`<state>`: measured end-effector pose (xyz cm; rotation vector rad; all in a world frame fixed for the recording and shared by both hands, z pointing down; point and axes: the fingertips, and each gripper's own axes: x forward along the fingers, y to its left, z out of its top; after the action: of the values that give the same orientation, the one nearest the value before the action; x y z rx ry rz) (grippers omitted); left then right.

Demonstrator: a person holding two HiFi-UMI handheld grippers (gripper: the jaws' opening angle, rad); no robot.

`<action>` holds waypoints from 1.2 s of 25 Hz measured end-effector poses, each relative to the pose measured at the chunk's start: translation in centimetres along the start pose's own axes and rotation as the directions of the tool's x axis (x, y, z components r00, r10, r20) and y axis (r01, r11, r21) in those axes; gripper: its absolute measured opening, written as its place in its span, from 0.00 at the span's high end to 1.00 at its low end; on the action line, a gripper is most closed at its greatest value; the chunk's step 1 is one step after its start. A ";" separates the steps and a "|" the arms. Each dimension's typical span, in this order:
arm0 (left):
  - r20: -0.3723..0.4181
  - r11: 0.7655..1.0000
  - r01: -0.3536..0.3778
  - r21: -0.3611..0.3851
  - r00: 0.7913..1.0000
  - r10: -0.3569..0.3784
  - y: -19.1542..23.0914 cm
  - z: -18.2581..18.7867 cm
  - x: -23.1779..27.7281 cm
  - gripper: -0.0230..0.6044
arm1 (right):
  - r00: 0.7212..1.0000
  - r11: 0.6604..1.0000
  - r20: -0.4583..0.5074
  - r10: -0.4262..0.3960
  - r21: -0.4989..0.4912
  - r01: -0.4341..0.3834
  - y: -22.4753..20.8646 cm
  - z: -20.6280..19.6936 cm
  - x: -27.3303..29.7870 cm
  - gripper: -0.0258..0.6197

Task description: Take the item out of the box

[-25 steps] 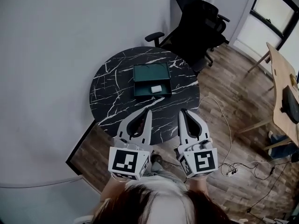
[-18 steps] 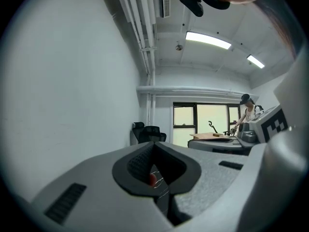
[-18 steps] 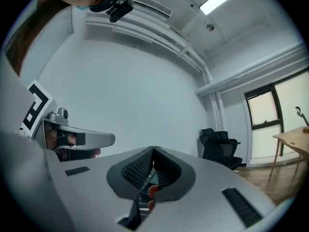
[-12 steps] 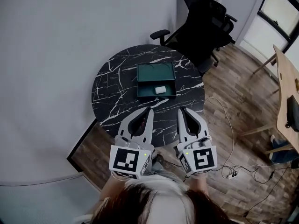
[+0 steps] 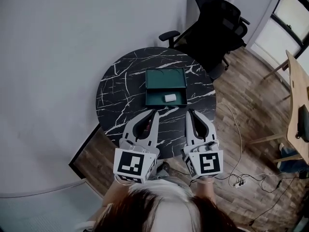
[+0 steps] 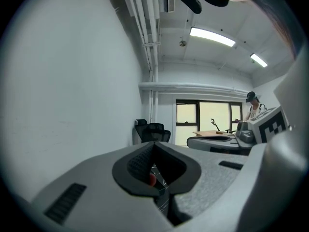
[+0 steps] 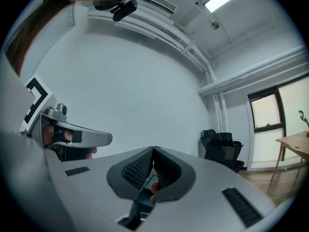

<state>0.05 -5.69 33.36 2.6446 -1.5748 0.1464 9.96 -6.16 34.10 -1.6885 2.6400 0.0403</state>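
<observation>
Bearing square markers [image 5: 130, 162]: left gripper [image 5: 154, 113], right gripper [image 5: 189, 113]

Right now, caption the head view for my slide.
Left gripper and right gripper, both shut, at a black marble table; white item lies in the open green box.

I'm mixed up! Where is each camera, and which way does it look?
Head view: on the person's head, looking down at the table, green box, left gripper, right gripper and own hair.
Left gripper view: on that gripper, looking level along its shut jaws; right gripper beside.
Right gripper view: likewise, jaws shut; left gripper beside.
All three share the black chair.
</observation>
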 end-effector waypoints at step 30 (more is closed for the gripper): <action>-0.055 0.995 0.074 -0.059 0.995 -0.077 6.0 -2.2 7.7 0.95 | 0.954 0.980 -0.279 0.111 -0.132 -0.152 -0.4 -8.9 11.8 0.92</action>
<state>-1.63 -15.06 36.44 2.6272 -1.4372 0.1691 5.47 -17.30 42.76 -1.6639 3.0210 0.0123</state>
